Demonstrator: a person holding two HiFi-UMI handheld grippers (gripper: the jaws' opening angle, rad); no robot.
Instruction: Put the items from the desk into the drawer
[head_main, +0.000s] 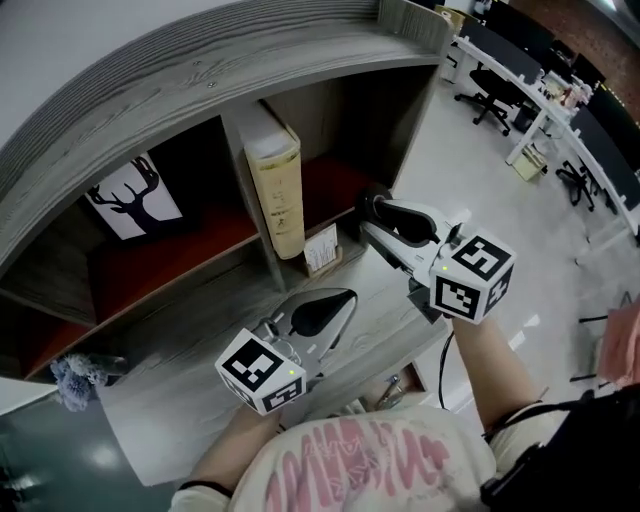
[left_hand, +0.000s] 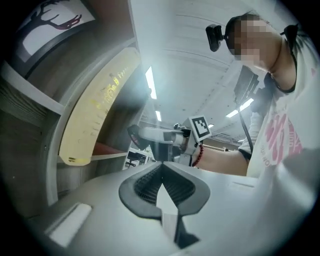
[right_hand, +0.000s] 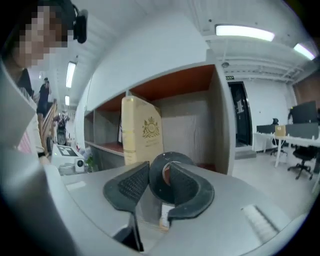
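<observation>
Fingers (right_hand: 127, 186) of right gripper (right_hand: 159, 169) clamp black disc (right_hand: 156, 189) (indistinct in head view).

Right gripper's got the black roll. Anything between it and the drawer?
Nothing visible. The black roll sits clamped in the right gripper, above the desk. What looks like the drawer shows only as a sliver below the desk's front edge. The left gripper, shut and empty, hangs off to the left.

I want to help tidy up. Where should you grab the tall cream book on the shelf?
Probably by its narrow front edge, coming straight in from the open front of the shelf. The book stands upright with that edge facing out, and the head view shows room to its right for a jaw.
</observation>
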